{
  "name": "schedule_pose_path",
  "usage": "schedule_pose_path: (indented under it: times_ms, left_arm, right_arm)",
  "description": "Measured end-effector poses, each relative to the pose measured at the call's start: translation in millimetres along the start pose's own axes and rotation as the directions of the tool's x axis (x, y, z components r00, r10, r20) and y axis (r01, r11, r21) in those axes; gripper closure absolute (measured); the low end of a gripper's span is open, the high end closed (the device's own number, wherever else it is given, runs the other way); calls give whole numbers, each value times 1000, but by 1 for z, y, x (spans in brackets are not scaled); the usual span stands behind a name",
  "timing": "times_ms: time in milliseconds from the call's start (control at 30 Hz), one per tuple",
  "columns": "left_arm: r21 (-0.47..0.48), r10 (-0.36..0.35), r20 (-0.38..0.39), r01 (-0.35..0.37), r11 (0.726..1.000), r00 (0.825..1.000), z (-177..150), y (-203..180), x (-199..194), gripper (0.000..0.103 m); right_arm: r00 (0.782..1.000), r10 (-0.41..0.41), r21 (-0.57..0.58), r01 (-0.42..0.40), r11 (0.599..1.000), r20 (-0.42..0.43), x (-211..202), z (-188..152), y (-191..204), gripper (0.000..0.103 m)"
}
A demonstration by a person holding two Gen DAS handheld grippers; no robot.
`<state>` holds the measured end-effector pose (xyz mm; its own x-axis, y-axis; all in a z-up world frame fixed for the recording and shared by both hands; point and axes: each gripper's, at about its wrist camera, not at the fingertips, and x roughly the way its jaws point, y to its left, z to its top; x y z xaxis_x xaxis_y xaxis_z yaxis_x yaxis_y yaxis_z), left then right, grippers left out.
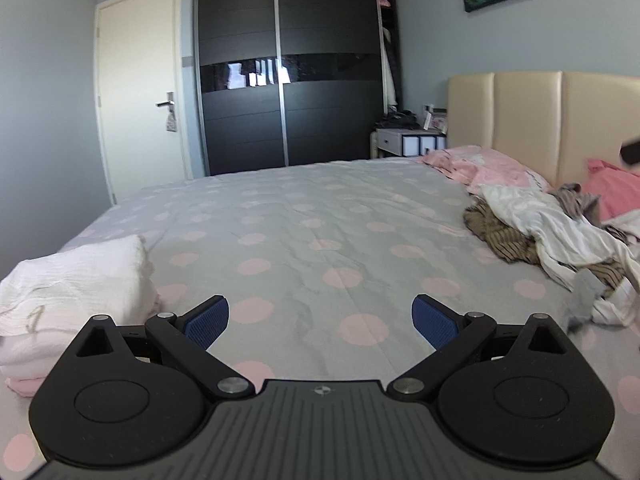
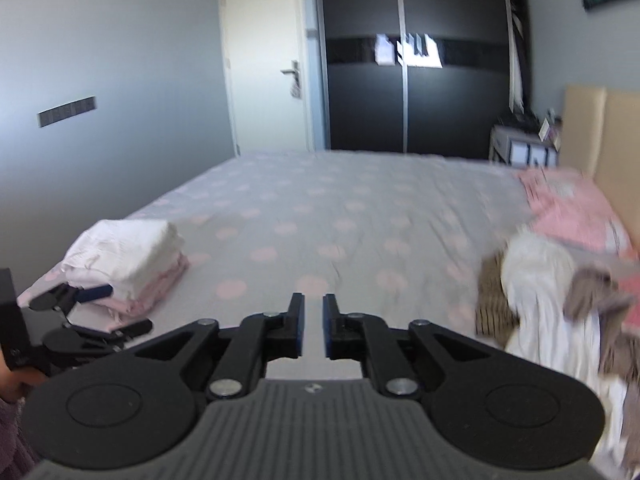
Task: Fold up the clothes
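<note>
Here folded white-pink stack (image 2: 128, 256) neat, unfolded heap (image 1: 556, 236) rumpled; left fingers (image 1: 208, 322) spread, right fingers (image 2: 298, 320) slightly parted, empty

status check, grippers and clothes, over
Left gripper open, empty. Right gripper nearly closed, empty. Folded stack left, unfolded pile right. Bed between.

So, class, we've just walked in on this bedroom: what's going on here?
A person is folding clothes on a bed, with a hand-held gripper in each hand. Neither holds anything at this moment. The left hand-held gripper is wide open beside a folded stack of white and pink pieces. The right hand-held gripper has only a narrow gap between its fingers, with nothing in it. An unfolded pile lies near the headboard.
</note>
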<state>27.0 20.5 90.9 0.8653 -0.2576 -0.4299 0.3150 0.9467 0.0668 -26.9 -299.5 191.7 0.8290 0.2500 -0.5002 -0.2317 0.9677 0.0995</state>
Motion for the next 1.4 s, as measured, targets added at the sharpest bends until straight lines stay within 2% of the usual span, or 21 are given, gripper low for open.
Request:
schedule_pose_path:
  times_ms: [67, 167, 367, 467, 533, 600, 667, 733, 767, 800, 833, 867, 900, 933, 967, 1033, 1100, 1200, 1333, 1400]
  left_arm:
    - [15, -43, -23, 43, 999, 999, -4, -9, 1, 3]
    - [37, -110, -62, 112, 993, 992, -11, -24, 1, 3]
    - [94, -218, -132, 231, 968, 967, -27, -51, -5, 3]
    - [75, -233, -179, 249, 965, 956, -37, -60, -6, 3]
    - [29, -248, -204, 259, 966, 947, -43, -63, -4, 3]
    - [-12, -275, -244, 281, 960, 930, -50, -70, 1, 3]
    - [-7, -295, -281, 306, 952, 913, -55, -78, 7, 3]
    - [15, -280, -301, 298, 954, 912, -60, -85, 13, 7]
    - [17, -271, -312, 290, 957, 911, -62, -86, 16, 9]
    - [12, -269, -327, 288, 957, 906, -63, -86, 19, 15]
    - [3, -272, -341, 290, 957, 900, -64, -84, 22, 28]
    - [-4, -271, -354, 289, 957, 895, -64, -81, 24, 34]
    - [-11, -269, -366, 285, 958, 891, -64, -78, 27, 40]
    - [-24, -271, -370, 282, 959, 889, -63, -74, 28, 49]
    - [-40, -275, -371, 280, 959, 887, -62, -71, 29, 52]
    - [-48, -273, -370, 276, 960, 888, -60, -67, 29, 69]
    - [-49, -269, -361, 270, 962, 893, -58, -64, 28, 76]
    - [-46, -263, -317, 262, 964, 911, -52, -59, 21, 85]
    - [-48, -251, -169, 246, 968, 953, -32, -49, 2, 90]
    - [-54, -261, -83, 258, 965, 962, -20, -45, -8, 91]
  right_arm:
    - [999, -23, 32, 24, 999, -41, 5, -25, -14, 70]
    - [994, -28, 91, 37, 995, -107, 20, -65, -22, 67]
    - [977, 53, 153, -22, 988, -207, 48, -139, -8, 58]
    - [962, 76, 159, -35, 987, -263, 60, -165, -1, 57]
    - [951, 85, 141, -45, 989, -296, 69, -173, 4, 53]
    - [941, 102, 129, -63, 990, -324, 79, -182, 10, 44]
    - [924, 130, 153, -79, 985, -360, 90, -193, 13, 42]
    - [909, 163, 186, -97, 978, -384, 100, -202, 15, 42]
    - [908, 169, 191, -101, 976, -383, 102, -205, 17, 42]
    - [910, 172, 185, -108, 977, -378, 103, -205, 19, 45]
    - [909, 188, 182, -127, 975, -373, 104, -204, 20, 62]
    - [907, 208, 180, -150, 972, -367, 104, -203, 20, 82]
    - [908, 209, 177, -153, 972, -363, 103, -202, 21, 86]
    - [911, 202, 173, -148, 974, -359, 102, -201, 20, 94]
    - [914, 196, 169, -143, 975, -355, 102, -200, 20, 97]
    - [924, 185, 173, -133, 976, -335, 98, -197, 18, 98]
    - [943, 163, 155, -121, 980, -289, 91, -191, 18, 98]
    - [970, 127, 125, -102, 987, -205, 79, -181, 18, 98]
    - [996, 81, 96, -76, 992, -47, 57, -163, 19, 98]
    - [996, 87, 96, -89, 991, 25, 47, -155, 19, 98]
